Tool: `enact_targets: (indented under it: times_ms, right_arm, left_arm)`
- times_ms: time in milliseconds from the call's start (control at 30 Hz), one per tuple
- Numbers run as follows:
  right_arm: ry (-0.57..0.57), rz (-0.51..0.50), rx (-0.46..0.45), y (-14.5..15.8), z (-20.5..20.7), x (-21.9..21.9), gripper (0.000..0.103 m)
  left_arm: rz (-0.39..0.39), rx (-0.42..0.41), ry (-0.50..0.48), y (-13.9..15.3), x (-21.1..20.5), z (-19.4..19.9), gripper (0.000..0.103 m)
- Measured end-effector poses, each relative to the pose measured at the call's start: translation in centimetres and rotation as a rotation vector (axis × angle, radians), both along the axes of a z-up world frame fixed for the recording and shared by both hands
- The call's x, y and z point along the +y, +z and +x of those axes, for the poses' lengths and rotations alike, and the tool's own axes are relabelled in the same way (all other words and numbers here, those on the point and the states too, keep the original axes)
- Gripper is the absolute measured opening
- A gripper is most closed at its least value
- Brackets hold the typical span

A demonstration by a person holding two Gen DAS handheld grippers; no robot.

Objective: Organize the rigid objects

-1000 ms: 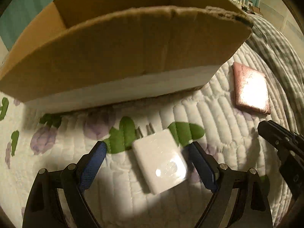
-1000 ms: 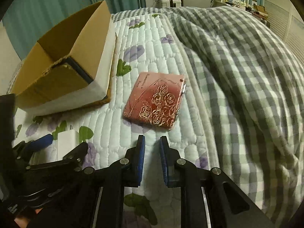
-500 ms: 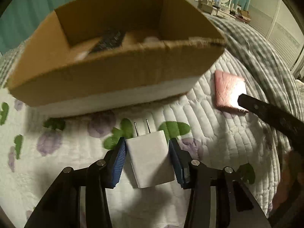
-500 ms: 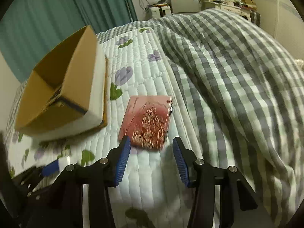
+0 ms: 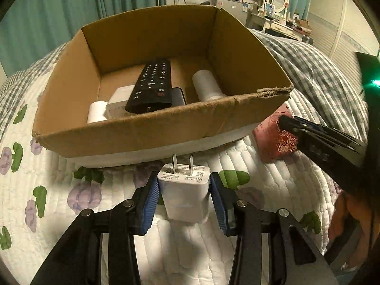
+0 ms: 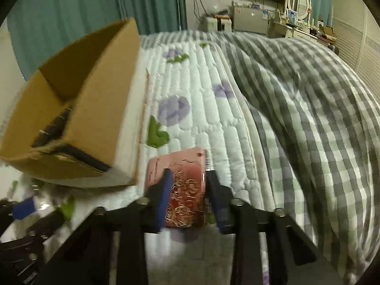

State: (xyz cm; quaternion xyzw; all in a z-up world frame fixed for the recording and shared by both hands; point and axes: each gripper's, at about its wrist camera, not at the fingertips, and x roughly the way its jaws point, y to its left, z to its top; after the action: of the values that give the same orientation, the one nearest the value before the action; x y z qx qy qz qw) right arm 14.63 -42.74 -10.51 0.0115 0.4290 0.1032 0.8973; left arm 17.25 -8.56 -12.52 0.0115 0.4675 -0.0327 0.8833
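Note:
My left gripper (image 5: 184,183) grips a white wall charger (image 5: 184,191) by its sides, prongs pointing away. It is raised off the quilt in front of the cardboard box (image 5: 147,133), and the jaws are still closing on it. The box holds a black remote (image 5: 152,83), a white roll (image 5: 206,85) and other white items. To the right of the box, a pink rose-patterned case (image 6: 185,197) lies between the fingers of my right gripper (image 6: 188,190). Those jaws are closing with the pads against the case. The left wrist view shows the same case (image 5: 268,142) tilted under the right fingertips (image 5: 285,122).
A flowered white quilt (image 6: 201,90) covers the bed, and a bulky grey checked blanket (image 6: 308,118) rises to the right. Teal curtains (image 5: 59,11) hang behind the box. A person's hand (image 5: 344,213) holds the right tool. A dresser with a mirror (image 6: 299,2) stands far back.
The left jaws closed on the charger and lifted it, bringing the box's inside into view. The right jaws opened, moved forward over the pink case and closed around it.

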Motion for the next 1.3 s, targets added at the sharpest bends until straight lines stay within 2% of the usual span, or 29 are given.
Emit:
enact_targets:
  times_ms: [133,200,300,367,433,500,567,633,767,833,933,1133,1300]
  right_arm:
    - [0.011,0.066,-0.053,1.2,-2.5,0.1,0.014]
    - [0.028,0.079,-0.048,1.0,-2.9,1.1,0.013]
    - [0.058,0.062,-0.022,0.7,-2.2,2.7,0.013]
    - [0.082,0.065,0.031,-0.2,-1.2,3.7,0.013]
    - [0.066,0.02,0.005,-0.3,-1.6,4.0,0.011]
    - [0.033,0.036,-0.02,0.1,-2.2,3.7,0.011]
    - [-0.002,0.009,-0.042,0.7,-3.2,3.6,0.01]
    - [0.008,-0.017,-0.057,1.6,-4.2,3.8,0.01]
    - [0.002,-0.037,-0.111,4.7,-6.6,3.5,0.01]
    - [-0.002,-0.055,-0.153,6.9,-7.9,3.3,0.01]
    - [0.015,-0.028,-0.208,10.8,-9.6,3.1,0.01]
    - [0.08,0.037,-0.275,17.2,-9.9,4.2,0.01]
    - [0.142,0.04,-0.299,18.8,-6.9,6.6,0.01]
  left_arm:
    - [-0.019,-0.002,0.017,0.0,0.9,-0.2,0.043]
    - [-0.023,-0.002,0.022,0.1,1.1,-0.2,0.043]
    - [-0.015,-0.003,0.019,0.4,1.2,-0.7,0.043]
    - [-0.019,-0.008,0.022,0.8,1.5,-1.1,0.043]
    - [-0.017,-0.016,0.02,1.2,2.0,-1.4,0.043]
    - [-0.015,-0.021,0.017,1.6,2.2,-1.9,0.043]
    - [-0.021,-0.025,0.021,2.0,2.7,-2.6,0.043]
    - [-0.031,-0.032,0.025,2.8,2.9,-3.2,0.043]
    - [-0.043,-0.068,0.017,4.9,3.4,-4.5,0.043]
    - [-0.056,-0.092,0.004,6.5,3.7,-5.4,0.043]
    - [-0.064,-0.134,0.0,9.1,4.2,-5.8,0.043]
    - [-0.062,-0.236,-0.001,14.2,5.7,-5.1,0.043]
    - [-0.029,-0.277,0.026,15.6,7.0,-2.3,0.043]
